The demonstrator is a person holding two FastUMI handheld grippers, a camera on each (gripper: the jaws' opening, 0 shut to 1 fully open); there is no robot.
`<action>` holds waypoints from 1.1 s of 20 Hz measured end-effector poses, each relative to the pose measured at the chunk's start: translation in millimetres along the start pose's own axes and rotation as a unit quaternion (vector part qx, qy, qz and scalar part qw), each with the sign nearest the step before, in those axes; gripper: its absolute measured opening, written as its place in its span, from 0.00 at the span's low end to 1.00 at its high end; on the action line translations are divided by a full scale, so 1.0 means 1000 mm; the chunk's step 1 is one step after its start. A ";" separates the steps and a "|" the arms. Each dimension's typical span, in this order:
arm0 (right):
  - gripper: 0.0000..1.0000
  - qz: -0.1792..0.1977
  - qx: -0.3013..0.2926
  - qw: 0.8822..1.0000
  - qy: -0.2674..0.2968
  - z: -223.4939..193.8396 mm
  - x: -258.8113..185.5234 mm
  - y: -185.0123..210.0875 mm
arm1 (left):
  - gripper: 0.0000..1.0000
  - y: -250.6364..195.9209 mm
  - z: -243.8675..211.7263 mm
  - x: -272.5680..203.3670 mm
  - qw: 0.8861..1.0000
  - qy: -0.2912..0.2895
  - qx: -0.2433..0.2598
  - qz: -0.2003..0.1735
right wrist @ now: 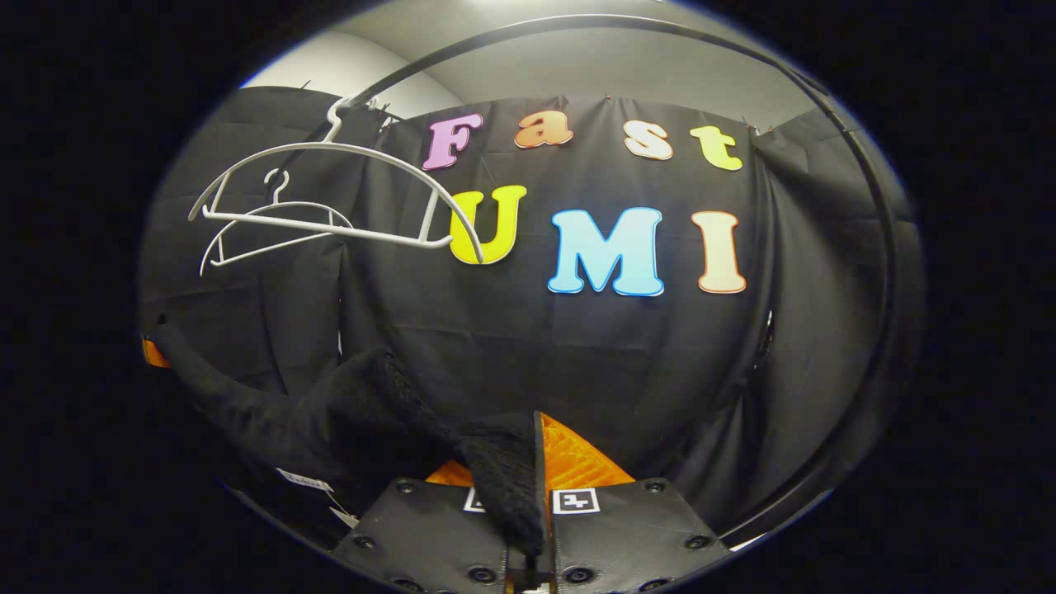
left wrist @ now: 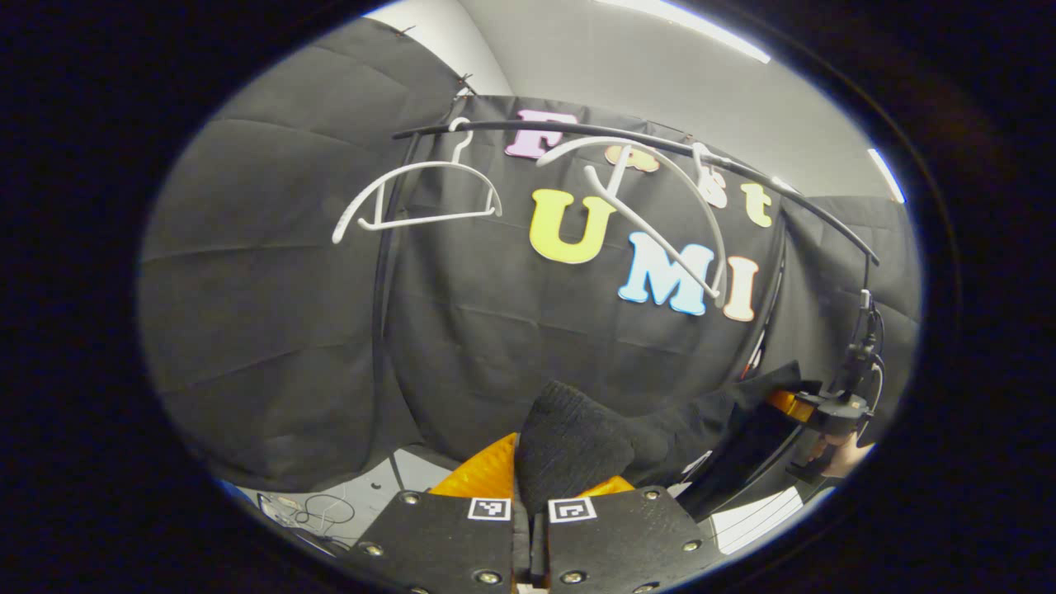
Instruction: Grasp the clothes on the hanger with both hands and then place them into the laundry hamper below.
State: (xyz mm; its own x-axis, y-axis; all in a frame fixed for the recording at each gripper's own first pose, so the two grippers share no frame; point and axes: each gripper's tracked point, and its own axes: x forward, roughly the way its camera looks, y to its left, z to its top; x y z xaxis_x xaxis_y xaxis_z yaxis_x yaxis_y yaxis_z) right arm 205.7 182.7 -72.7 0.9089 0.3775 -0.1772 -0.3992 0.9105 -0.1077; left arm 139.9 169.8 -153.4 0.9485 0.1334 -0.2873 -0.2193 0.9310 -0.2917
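Observation:
A black knitted garment (left wrist: 577, 441) is off the hangers and stretches between both grippers. My left gripper (left wrist: 528, 487) is shut on one bunched end of it. From there the cloth runs right to the other gripper (left wrist: 813, 408), held by a hand at the right edge. In the right gripper view my right gripper (right wrist: 535, 487) is shut on the garment (right wrist: 363, 404), which trails left and down. Two bare white hangers (left wrist: 417, 191) (left wrist: 652, 206) hang from the black rail (left wrist: 660, 144); the nearer one (right wrist: 330, 194) is tilted. The hamper is out of sight.
The black rail (right wrist: 874, 247) curves overhead and down the right side in the right gripper view. A vertical black stand pole (left wrist: 381, 289) rises at the left. Cables (left wrist: 318, 511) lie on the pale floor at the lower left.

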 end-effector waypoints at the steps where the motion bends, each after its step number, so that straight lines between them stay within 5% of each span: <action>1: 0.08 -0.009 0.006 1.000 0.006 -0.006 -0.010 0.000 | 0.04 0.001 -0.003 0.000 1.000 0.006 0.006 -0.006; 11: 0.07 -0.083 0.047 0.993 0.065 -0.058 -0.084 0.010 | 0.03 -0.006 -0.036 0.015 0.995 0.053 0.040 -0.081; 17: 0.07 -0.096 0.084 0.986 0.102 -0.091 -0.104 0.030 | 0.02 -0.021 -0.062 0.026 0.986 0.082 0.070 -0.128; 22: 0.08 -0.093 0.118 0.979 0.141 -0.131 -0.106 0.050 | 0.03 -0.032 -0.111 0.041 0.979 0.125 0.103 -0.124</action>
State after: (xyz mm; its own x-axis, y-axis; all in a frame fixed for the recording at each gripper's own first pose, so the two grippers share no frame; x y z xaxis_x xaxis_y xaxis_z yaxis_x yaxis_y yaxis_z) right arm 73.1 166.3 -187.1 0.8807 0.1703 -0.4419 -0.1607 0.9852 0.0593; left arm 160.0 107.5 -257.2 0.8756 -0.1689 -0.4526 0.0859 0.9764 -0.1981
